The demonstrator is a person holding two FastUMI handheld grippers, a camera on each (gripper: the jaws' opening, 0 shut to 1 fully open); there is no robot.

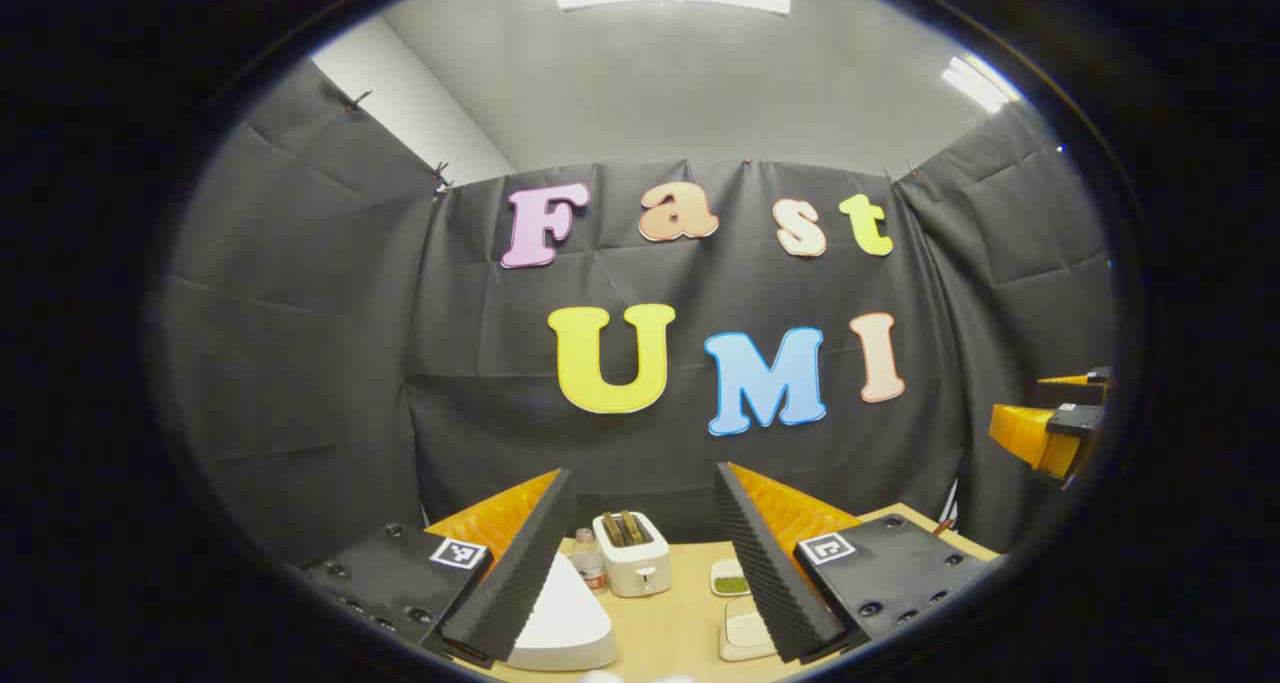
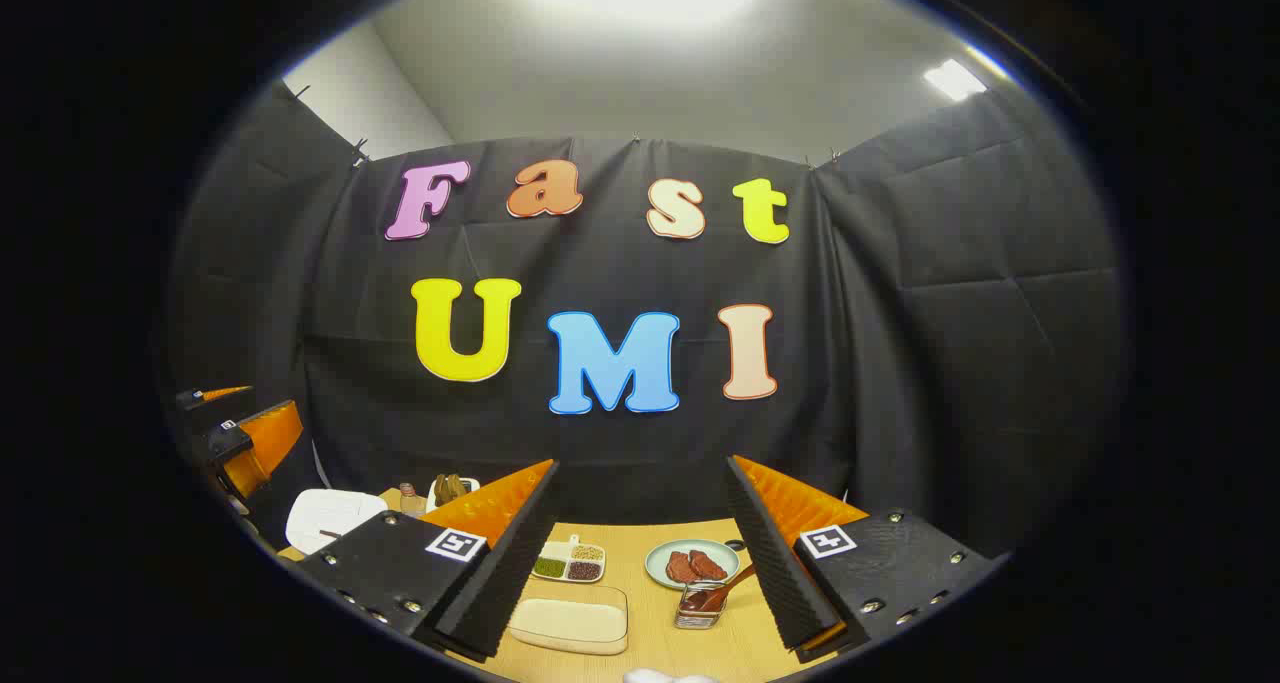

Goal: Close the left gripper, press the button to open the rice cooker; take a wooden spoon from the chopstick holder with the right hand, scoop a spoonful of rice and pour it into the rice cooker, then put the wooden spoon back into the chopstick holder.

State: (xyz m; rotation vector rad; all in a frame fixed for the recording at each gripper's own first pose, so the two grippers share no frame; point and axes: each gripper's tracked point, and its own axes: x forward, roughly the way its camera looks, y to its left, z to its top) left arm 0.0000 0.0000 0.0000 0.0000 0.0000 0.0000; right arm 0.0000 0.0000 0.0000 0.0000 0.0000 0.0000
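Pale wood forms the table [image 2: 650, 573] beneath both grippers. No brand name or product label is legible on any item; the square black-and-white marker tags [image 2: 455, 544] on the gripper bodies carry patterns, not text. In the left gripper view, the left gripper [image 1: 645, 563] stands wide open and holds nothing. Just ahead of its left finger sits the white rice cooker [image 1: 560, 618], lid down. Farther ahead, between the fingers, stand a white toaster [image 1: 632, 555] with two brown slices in its slots and a small bottle [image 1: 588, 560] touching or just beside it. In the right gripper view, the right gripper [image 2: 640, 563] is likewise spread wide and empty. Between its fingers lie a shallow rectangular dish of white rice [image 2: 570, 623], a divided tray [image 2: 568, 561] holding green, tan and dark grains in separate compartments, a round plate [image 2: 692, 564] with reddish-brown pieces, and the chopstick holder [image 2: 698, 608], from which the wooden spoon [image 2: 728, 588] leans toward the right finger.
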